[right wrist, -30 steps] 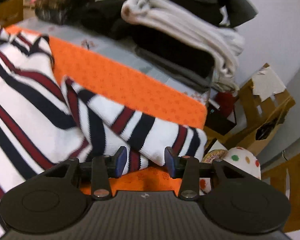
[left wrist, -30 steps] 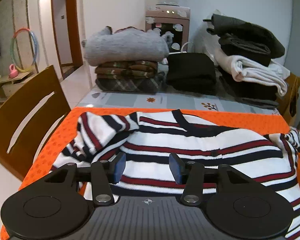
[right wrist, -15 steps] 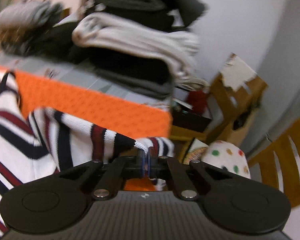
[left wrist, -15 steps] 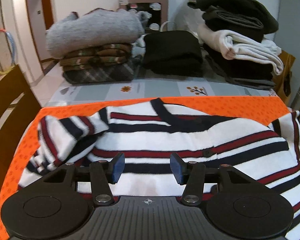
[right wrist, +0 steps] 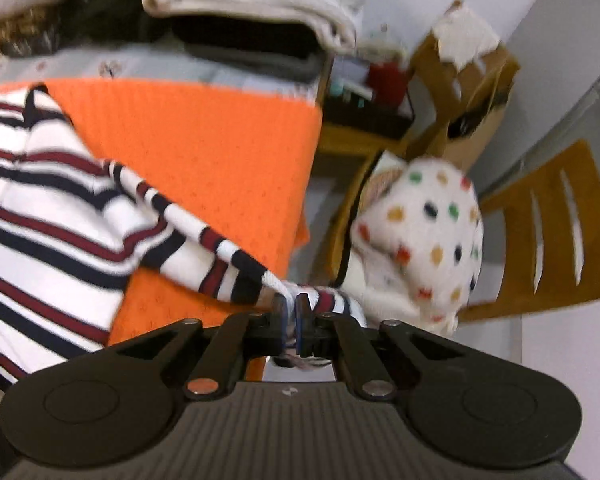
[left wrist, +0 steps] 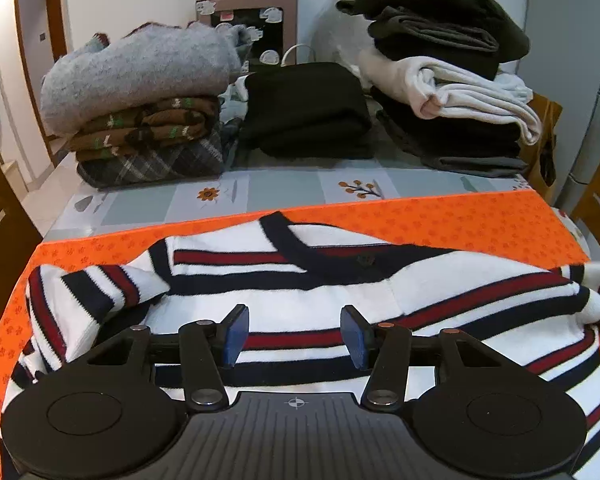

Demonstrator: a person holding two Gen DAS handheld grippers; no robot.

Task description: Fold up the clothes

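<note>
At the lower centre of the right wrist view, the right hand-held gripper (right wrist: 291, 312) is pressed together on the cuff of the striped sweater's right sleeve (right wrist: 204, 248), pinching the knit between its pads. The sleeve runs as a taut band from that grip up and to the left of the frame, toward the body of the striped sweater (left wrist: 300, 280), so its long axis points from the pinch back to the shoulder; the cuff sits past the edge of the orange cloth (right wrist: 204, 140) that covers the surface. The sweater itself lies flat and front-up on that cloth, neckline toward the top of the left wrist view, with the other sleeve (left wrist: 96, 292) bunched at the left of the frame. The left hand-held gripper (left wrist: 296, 334) stands spread over the sweater's lower chest, holding nothing, pads apart above the stripes. Judgement: the fold in hand is the right sleeve, and the right hand is the one placed for it; the sleeve would need carrying toward the left of the frame, across the chest. Stacks of folded clothes (left wrist: 140, 112) occupy the far side of the surface.
</note>
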